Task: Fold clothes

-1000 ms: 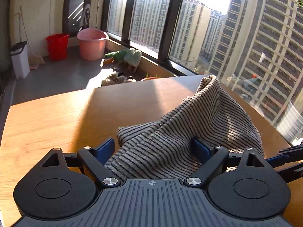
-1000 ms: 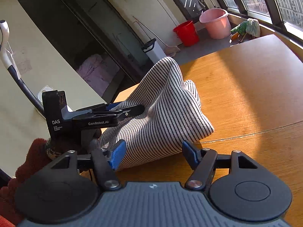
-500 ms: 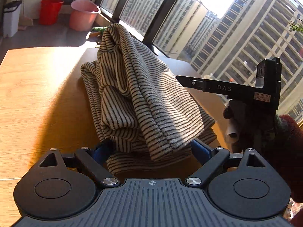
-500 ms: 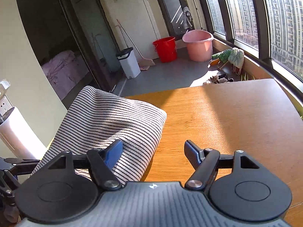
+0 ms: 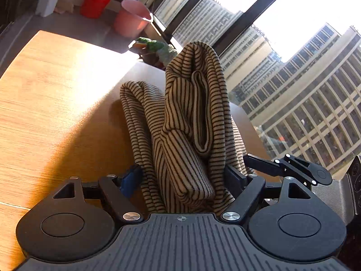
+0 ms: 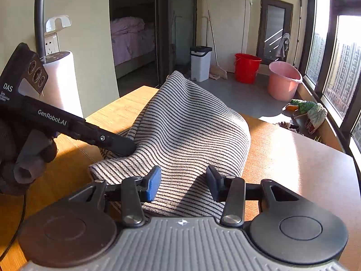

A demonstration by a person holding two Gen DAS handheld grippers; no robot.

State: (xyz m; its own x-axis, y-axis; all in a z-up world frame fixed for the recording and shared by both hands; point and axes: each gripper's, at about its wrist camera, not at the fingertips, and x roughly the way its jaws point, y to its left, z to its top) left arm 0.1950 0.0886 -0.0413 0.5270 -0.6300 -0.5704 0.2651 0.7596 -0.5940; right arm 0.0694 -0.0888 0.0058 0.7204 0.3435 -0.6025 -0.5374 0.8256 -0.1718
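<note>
In the left wrist view, the wooden table (image 5: 56, 113) fills the left of the frame, sunlit, with a red bucket (image 5: 96, 2) and a pink bucket (image 5: 133, 18) on the floor at the upper left. At the centre stands the striped sweater (image 5: 187, 124), bunched into thick upright rolls that rise from the table toward the windows, its lower end packed between the fingers of the left gripper (image 5: 182, 178); the cloth fills the wide gap there, so the jaws look spread around it, not squeezed, though whether they press it I cannot tell. At the right edge the right gripper (image 5: 266, 167) pokes into the sweater's side. In the right wrist view, the left gripper (image 6: 121, 145) enters from the left of the frame with its tip buried in the sweater (image 6: 185, 131), which lies humped on the near corner of the table (image 6: 293, 153). Low in the centre, the right gripper (image 6: 182, 181) has its fingers apart, straddling the hem without pinching. The knit looks soft, thick and floppy, light enough to lift yet prone to slump and unroll; I judge a hold on the doubled hem or a folded edge, taking several layers at once, would keep the fold together best.
</note>
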